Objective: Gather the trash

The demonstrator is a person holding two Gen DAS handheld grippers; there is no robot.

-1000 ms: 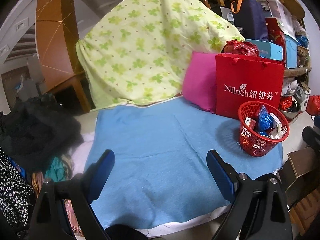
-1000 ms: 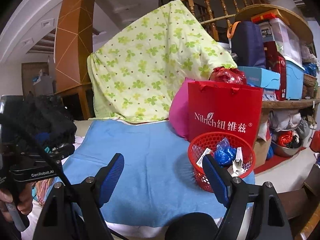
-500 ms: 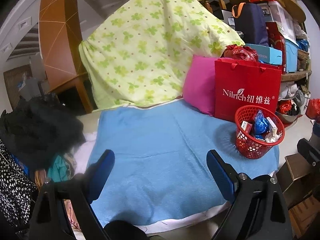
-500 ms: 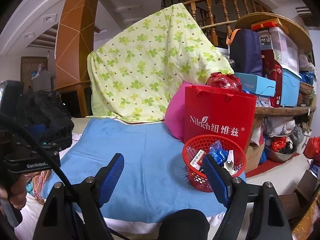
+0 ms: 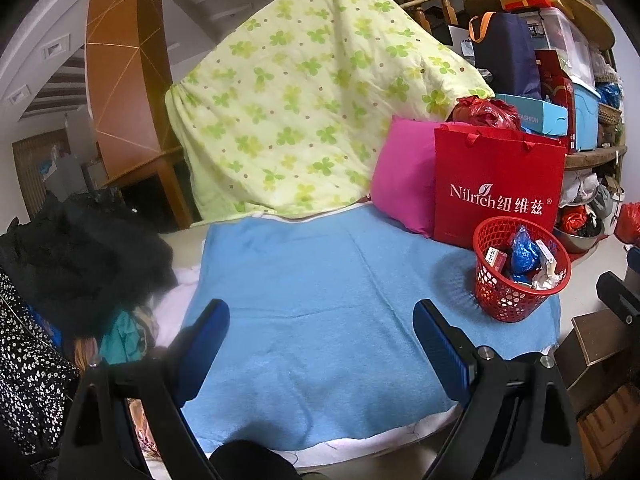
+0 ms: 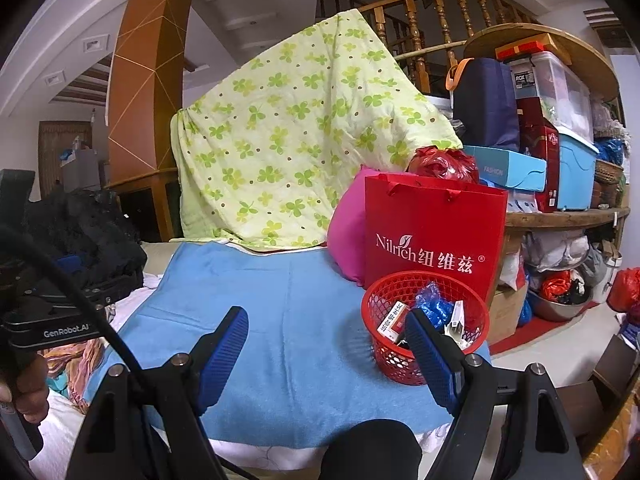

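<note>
Both the left gripper (image 5: 320, 344) and right gripper (image 6: 326, 348) gape empty; the light red mesh basket (image 5: 520, 272), apparently full, could tip if nudged.

- Blue towel (image 5: 312, 280) bare in the middle; nothing between either gripper's wide-apart jaws.
- 2 o'clock: red basket (image 5: 516, 300) at towel's corner, red bag (image 5: 496, 184) and pink cushion (image 5: 404, 176) upright just behind it.
- 12 o'clock: green quilt (image 5: 312, 112) walls off the far edge.
- 9 o'clock: black clothes pile (image 5: 84, 256) beside towel.
</note>
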